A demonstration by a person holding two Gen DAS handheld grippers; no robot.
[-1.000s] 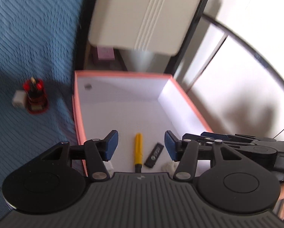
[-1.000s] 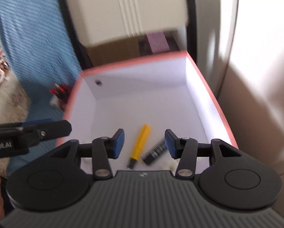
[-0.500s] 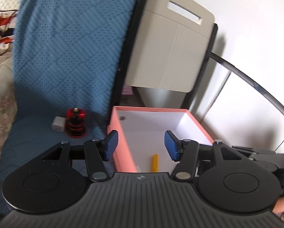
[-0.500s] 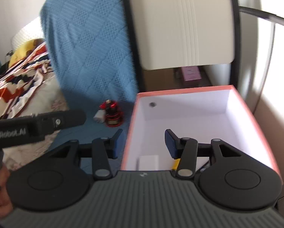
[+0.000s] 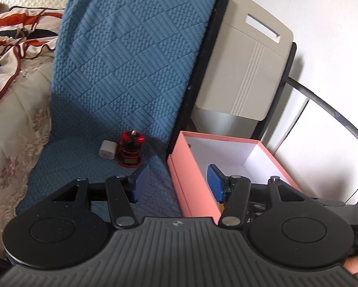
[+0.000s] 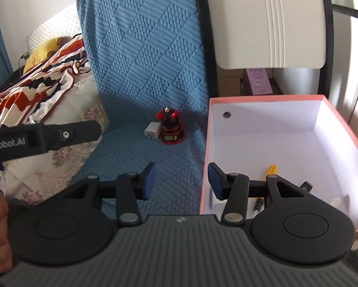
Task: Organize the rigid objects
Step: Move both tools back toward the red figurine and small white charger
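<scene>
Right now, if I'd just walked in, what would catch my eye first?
Probably the pink box, open beside the blue quilted cover, with a yellow pen lying inside. Next, the small red-and-black gadget standing on the cover, touching a white charger plug. Both open grippers, left and right, are empty.

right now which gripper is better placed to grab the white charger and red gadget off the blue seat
Probably left. The white charger and red gadget sit nearly ahead of the open, empty left gripper on the blue seat cover. The right gripper, also open and empty, straddles the pink box wall, farther from them.
</scene>
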